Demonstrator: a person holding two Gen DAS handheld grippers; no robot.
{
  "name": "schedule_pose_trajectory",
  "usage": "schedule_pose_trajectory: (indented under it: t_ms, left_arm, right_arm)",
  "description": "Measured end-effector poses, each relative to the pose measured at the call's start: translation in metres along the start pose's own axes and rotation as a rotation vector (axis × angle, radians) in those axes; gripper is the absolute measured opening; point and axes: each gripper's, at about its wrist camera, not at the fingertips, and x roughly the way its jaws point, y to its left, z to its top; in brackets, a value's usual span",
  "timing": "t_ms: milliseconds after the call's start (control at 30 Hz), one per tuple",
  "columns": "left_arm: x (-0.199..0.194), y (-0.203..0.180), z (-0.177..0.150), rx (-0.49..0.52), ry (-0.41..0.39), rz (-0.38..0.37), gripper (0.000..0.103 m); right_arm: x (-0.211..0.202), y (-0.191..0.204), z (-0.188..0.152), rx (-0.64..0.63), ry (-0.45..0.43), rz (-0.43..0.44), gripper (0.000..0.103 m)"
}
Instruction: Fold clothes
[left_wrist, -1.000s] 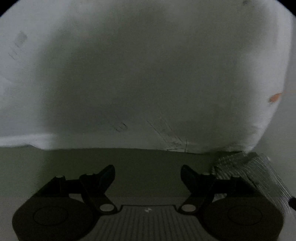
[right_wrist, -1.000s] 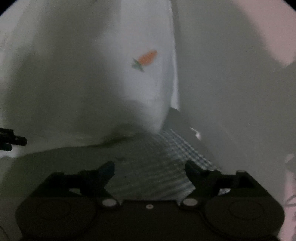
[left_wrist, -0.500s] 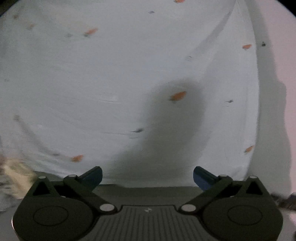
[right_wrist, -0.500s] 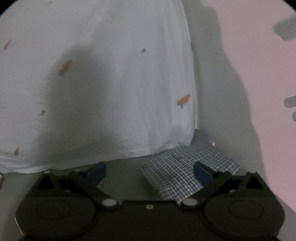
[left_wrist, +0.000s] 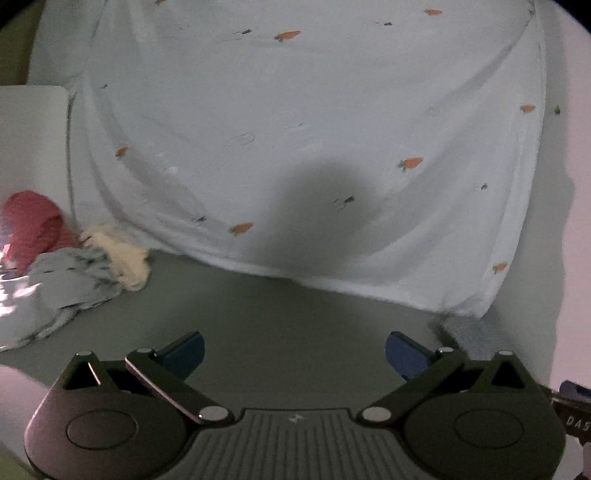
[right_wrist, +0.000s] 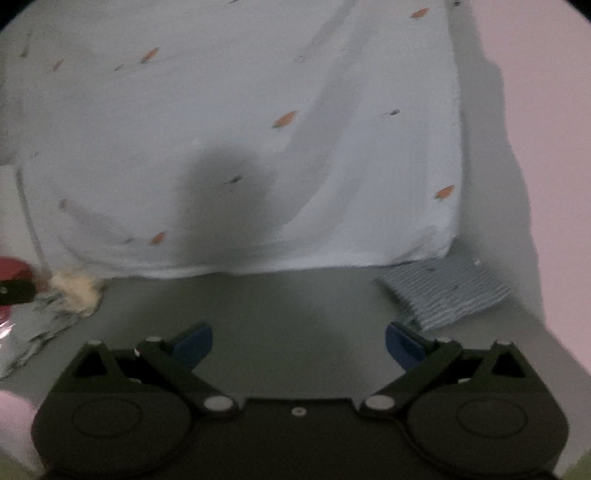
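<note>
- Both sets of fingers come first: on my left gripper (left_wrist: 293, 352) the blue-tipped fingers (left_wrist: 184, 354) are spread wide with nothing between them, and on my right gripper (right_wrist: 299, 343) the blue fingers (right_wrist: 194, 343) are spread just as wide and also hold nothing.
- Largest thing ahead of me is the white garment with small orange carrots (left_wrist: 295, 129), spread flat on the grey surface (left_wrist: 277, 321); it fills the far and middle part of both views, and its near hem runs across just beyond my fingertips, apart from them.
- Dark round shadow falls on the near middle of that garment in each view.
- Near left lies a heap of other clothes (left_wrist: 74, 273): a grey mottled piece, a cream fluffy piece (left_wrist: 118, 254) touching it, and a red piece (left_wrist: 33, 225) behind them at the far left of the heap.
- Near right, a small folded checked cloth (right_wrist: 447, 295) lies just beside the garment's near right corner, its far edge tucked under or against that corner; I cannot tell which.
- Smallest, the dark tip of my left gripper shows at the left edge of the right wrist view, over the heap.
</note>
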Motion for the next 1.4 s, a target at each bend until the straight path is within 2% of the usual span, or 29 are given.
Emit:
schedule_pose_trajectory:
  t_ms: [167, 300, 400, 633, 1000, 1400]
  left_arm:
    - [-0.040, 0.015, -0.020, 0.046, 0.083, 0.003, 0.103]
    - [-0.059, 0.017, -0.038, 0.136, 0.160, 0.018, 0.103]
    - [-0.065, 0.025, -0.043, 0.140, 0.176, 0.024, 0.103]
    - [-0.075, 0.032, -0.060, 0.140, 0.235, 0.022, 0.103]
    - [-0.090, 0.043, -0.067, 0.108, 0.246, 0.001, 0.103]
    - [-0.101, 0.040, -0.066, 0.113, 0.218, -0.006, 0.103]
  right_arm:
    - [-0.039, 0.040, -0.019, -0.013, 0.044, 0.017, 0.101]
    - [-0.064, 0.056, -0.030, -0.008, 0.109, 0.039, 0.101]
    - [-0.076, 0.066, -0.038, -0.017, 0.142, 0.060, 0.101]
    - [-0.089, 0.077, -0.057, -0.050, 0.181, 0.014, 0.101]
    - [-0.105, 0.082, -0.065, -0.095, 0.178, 0.006, 0.101]
    - [-0.112, 0.077, -0.066, -0.101, 0.147, 0.005, 0.101]
